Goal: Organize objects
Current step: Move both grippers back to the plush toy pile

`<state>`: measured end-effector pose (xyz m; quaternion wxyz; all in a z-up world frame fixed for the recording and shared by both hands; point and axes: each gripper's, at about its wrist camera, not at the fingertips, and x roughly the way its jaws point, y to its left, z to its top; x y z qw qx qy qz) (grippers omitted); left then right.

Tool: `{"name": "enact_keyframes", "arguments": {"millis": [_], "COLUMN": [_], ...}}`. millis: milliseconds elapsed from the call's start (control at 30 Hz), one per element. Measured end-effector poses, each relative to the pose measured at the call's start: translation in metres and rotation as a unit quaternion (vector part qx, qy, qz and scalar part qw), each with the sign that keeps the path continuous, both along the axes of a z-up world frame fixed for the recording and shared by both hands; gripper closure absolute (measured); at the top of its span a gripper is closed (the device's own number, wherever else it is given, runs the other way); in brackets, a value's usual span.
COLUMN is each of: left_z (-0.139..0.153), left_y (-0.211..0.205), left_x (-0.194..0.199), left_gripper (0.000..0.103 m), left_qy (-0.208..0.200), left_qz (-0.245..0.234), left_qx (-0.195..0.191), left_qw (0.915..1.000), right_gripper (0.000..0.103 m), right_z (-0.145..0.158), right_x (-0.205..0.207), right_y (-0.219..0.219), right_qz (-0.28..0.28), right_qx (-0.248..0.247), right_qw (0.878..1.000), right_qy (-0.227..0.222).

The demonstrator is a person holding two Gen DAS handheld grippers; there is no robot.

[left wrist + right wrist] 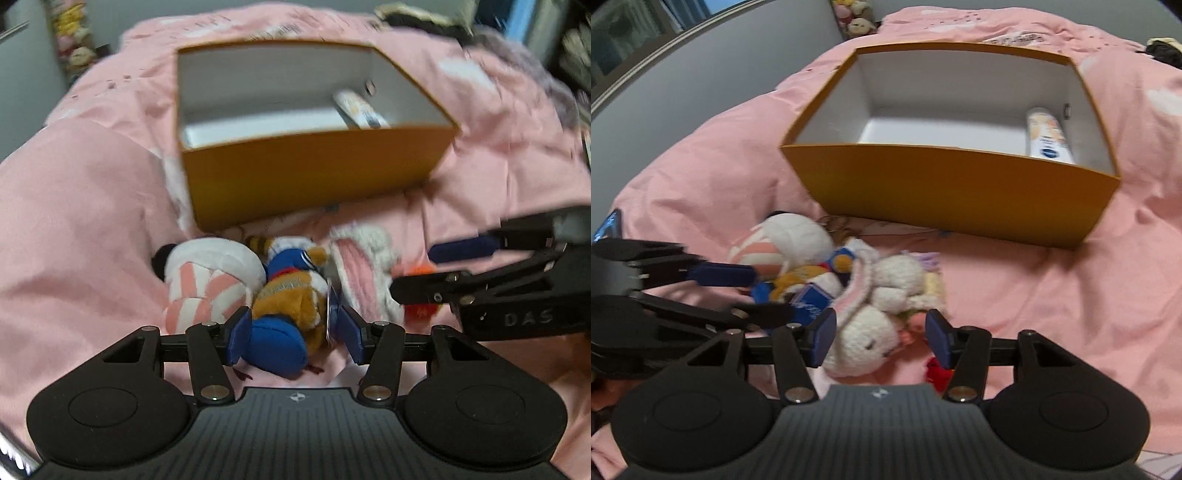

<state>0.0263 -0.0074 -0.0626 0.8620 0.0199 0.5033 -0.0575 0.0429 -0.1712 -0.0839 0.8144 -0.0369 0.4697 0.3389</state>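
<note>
A heap of plush toys lies on the pink bedcover in front of an orange box (314, 170) (953, 192) with a white inside. My left gripper (295, 339) (775, 293) is open, its blue pads on either side of a brown plush in blue clothes (291, 295) with a metal key ring. My right gripper (881, 341) (413, 269) is open around the head of a white bunny with pink ears (871, 336) (358, 273); its right pad stands clear. A white and pink striped plush (210, 277) (790, 236) lies to the left. A white tube (360, 109) (1047, 136) lies in the box.
A small red and orange item (419, 312) (938, 373) lies by the bunny. The rumpled pink bedcover (1071, 295) spreads all around the box. More plush toys (855, 18) sit in the far corner by a grey wall. A dark object (1163, 51) lies at the far right.
</note>
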Motion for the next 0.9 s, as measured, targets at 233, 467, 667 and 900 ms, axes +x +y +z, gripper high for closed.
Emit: {"name": "enact_keyframes", "arguments": {"millis": [233,467,667,900], "left_z": [-0.021,-0.028,-0.031,-0.036], "left_y": [-0.026,-0.019,-0.017,-0.022], "left_x": [0.006,0.011,0.013,0.012], "left_gripper": [0.041,0.039,0.039,0.038], "left_qy": [0.013,0.017,0.020,0.025], "left_qz": [-0.070,-0.064,-0.062,-0.075], "left_qx": [0.097,0.078,0.077,0.093], "left_qw": [0.9928,0.9947,0.9949,0.9925], "right_gripper": [0.044,0.039,0.039,0.042], "right_z": [-0.008,-0.030,-0.044,-0.064], "right_x": [0.017,0.025,0.034,0.042], "right_y": [0.006,0.026,0.026,0.027], "right_qz": [-0.008,0.007,-0.007,-0.006], "right_qx": [0.006,-0.016,-0.011,-0.010], "right_qw": [0.999,0.995,0.992,0.984], "right_qy": [0.046,0.099,0.128,0.177]}}
